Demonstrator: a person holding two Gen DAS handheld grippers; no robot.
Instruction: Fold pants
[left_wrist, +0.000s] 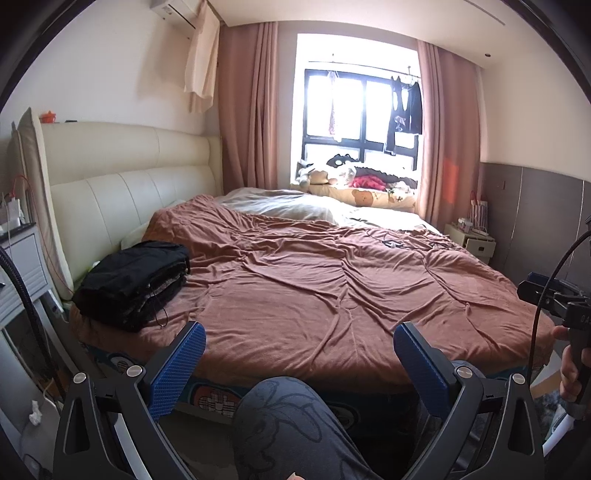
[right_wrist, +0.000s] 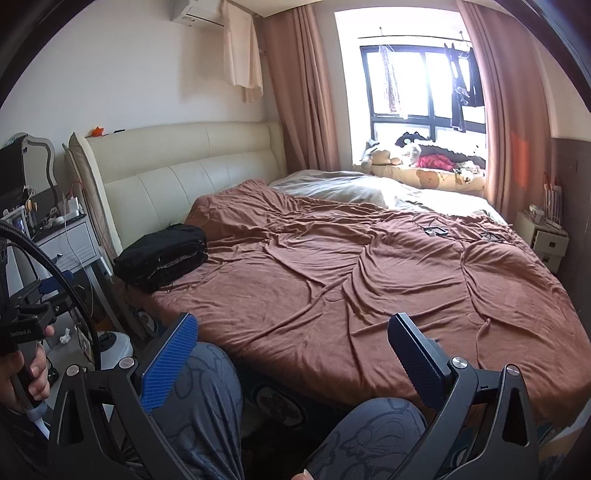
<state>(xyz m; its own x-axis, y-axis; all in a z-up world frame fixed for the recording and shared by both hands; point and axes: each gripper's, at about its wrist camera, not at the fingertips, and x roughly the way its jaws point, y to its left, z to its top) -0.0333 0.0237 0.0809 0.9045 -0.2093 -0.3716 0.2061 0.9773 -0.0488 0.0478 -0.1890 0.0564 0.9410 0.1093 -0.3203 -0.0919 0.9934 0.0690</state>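
A stack of folded black pants (left_wrist: 135, 282) (right_wrist: 164, 254) lies on the brown bedspread (left_wrist: 314, 280) (right_wrist: 351, 280) at the bed's near left corner, close to the headboard. My left gripper (left_wrist: 299, 334) is open, held low before the bed's near edge with nothing between its blue pads. In the same way, my right gripper (right_wrist: 293, 325) is open and empty, hovering above the person's knees (right_wrist: 207, 398). Both are well short of the pants.
A cream padded headboard (left_wrist: 125, 173) runs along the left. White nightstands stand at the left (left_wrist: 22, 266) and the far right (left_wrist: 471, 240). Cables and a small device (right_wrist: 434, 230) lie on the far side of the bedspread. Toys line the window sill (left_wrist: 354, 181).
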